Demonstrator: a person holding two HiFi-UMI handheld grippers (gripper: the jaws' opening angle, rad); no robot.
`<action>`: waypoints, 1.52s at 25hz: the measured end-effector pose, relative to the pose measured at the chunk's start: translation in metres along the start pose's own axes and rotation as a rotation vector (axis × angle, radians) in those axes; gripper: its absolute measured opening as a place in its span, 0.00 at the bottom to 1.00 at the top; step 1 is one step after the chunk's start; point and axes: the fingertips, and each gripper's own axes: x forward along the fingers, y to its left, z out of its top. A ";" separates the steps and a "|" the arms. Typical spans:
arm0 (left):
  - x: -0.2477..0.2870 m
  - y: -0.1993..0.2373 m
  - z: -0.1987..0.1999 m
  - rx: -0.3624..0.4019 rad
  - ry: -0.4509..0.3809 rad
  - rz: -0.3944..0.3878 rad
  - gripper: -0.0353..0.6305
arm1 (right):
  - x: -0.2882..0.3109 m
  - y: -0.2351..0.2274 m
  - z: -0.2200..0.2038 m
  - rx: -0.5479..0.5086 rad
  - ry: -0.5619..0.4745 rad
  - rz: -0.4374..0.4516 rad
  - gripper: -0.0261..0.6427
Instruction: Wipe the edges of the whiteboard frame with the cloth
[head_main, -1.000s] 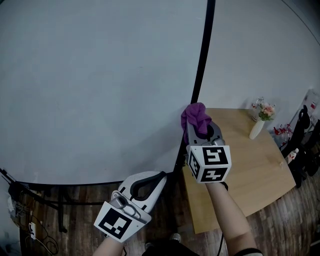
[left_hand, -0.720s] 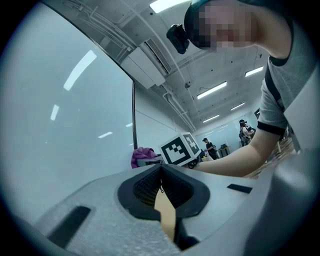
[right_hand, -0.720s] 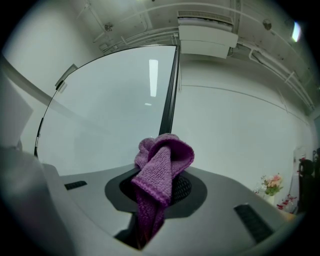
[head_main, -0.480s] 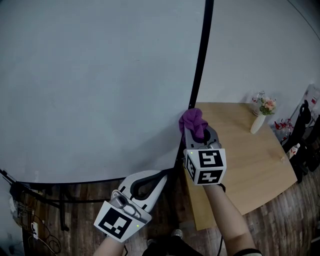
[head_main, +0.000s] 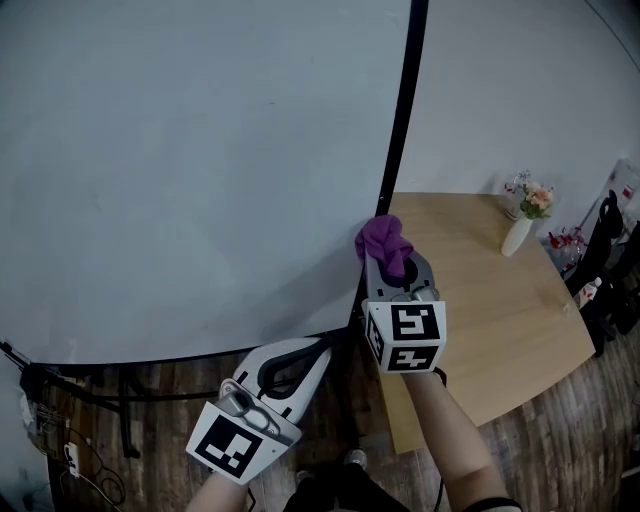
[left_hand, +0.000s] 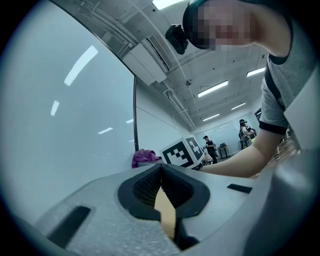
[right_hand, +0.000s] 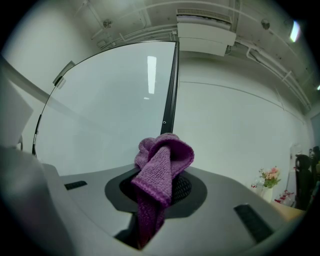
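The whiteboard fills the head view, its black frame running down the right side to a lower corner. A purple cloth is bunched against that right frame edge, a little above the corner. My right gripper is shut on the cloth, which sticks up from between the jaws in front of the frame. My left gripper hangs below the board's bottom edge, shut and holding nothing. The cloth and the frame also show in the left gripper view.
A wooden table stands right of the board, with a white vase of flowers at its far side. Dark items crowd the right edge. Board stand legs and cables sit lower left on the wood floor.
My right gripper has slid the cloth a little down the right frame edge, closer to the lower corner. The left gripper has barely moved.
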 end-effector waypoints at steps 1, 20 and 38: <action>0.000 -0.001 -0.001 -0.002 0.002 -0.001 0.08 | -0.001 0.000 -0.001 -0.003 -0.004 -0.004 0.14; -0.004 0.006 -0.008 -0.027 0.005 -0.019 0.08 | -0.001 0.016 -0.040 0.055 0.050 -0.006 0.14; -0.019 0.013 -0.035 -0.020 0.031 0.022 0.08 | -0.002 0.021 -0.074 0.055 0.064 -0.009 0.14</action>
